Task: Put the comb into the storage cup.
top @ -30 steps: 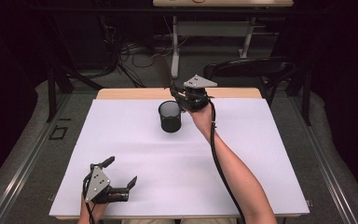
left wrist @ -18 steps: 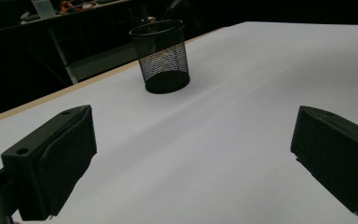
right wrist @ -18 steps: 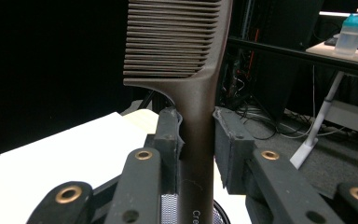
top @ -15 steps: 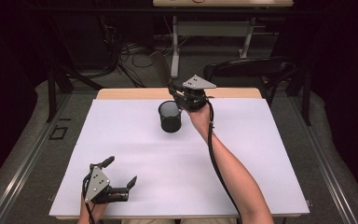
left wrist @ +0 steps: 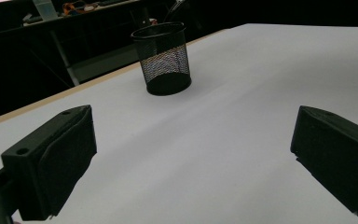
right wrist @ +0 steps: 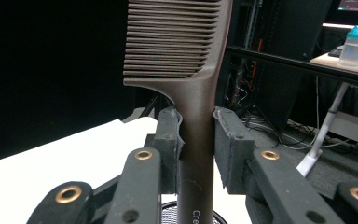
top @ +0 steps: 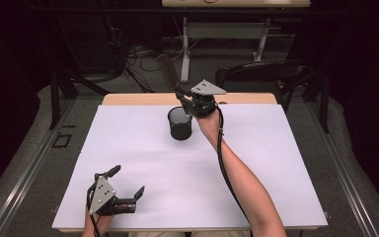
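My right gripper hovers over the far middle of the table, just above and behind a black mesh cup. In the right gripper view its pads are shut on the handle of a dark brown comb. The comb stands upright with its teeth up, and its handle end points down at the cup's rim. My left gripper rests near the front left corner, open, with nothing between its jaws. In the left gripper view it faces the cup across bare table.
The white table top has a wooden strip along its far edge. A black chair and a desk frame stand behind it. A water bottle sits on a far desk. Cables lie on the floor at the back left.
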The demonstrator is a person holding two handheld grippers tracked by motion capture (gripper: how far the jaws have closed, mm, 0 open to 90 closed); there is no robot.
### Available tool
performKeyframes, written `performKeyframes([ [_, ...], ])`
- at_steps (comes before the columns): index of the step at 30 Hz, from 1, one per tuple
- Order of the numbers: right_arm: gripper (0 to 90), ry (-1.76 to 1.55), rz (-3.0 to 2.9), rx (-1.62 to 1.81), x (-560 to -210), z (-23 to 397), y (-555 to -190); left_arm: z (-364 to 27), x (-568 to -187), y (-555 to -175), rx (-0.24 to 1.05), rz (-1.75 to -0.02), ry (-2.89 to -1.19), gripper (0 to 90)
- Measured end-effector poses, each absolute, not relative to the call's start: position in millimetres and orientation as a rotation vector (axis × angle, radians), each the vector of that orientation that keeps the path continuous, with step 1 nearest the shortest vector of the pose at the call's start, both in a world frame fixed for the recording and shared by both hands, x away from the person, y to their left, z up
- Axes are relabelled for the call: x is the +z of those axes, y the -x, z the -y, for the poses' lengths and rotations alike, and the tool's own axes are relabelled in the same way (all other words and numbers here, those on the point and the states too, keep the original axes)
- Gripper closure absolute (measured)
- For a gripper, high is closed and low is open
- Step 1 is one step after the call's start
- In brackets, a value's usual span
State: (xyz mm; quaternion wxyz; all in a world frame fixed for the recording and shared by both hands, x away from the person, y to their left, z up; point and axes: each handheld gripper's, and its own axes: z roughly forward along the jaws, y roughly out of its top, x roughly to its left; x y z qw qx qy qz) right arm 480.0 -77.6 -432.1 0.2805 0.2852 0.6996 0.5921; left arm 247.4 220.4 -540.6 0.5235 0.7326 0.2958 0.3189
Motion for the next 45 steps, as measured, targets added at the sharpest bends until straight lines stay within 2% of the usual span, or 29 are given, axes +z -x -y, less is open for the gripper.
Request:
performKeyframes([
  [45,72.9,-0.759,-1.862,1.617,-446,61,-493,-221,-540,-247,0.769,-0.705,-1.753,0.1],
])
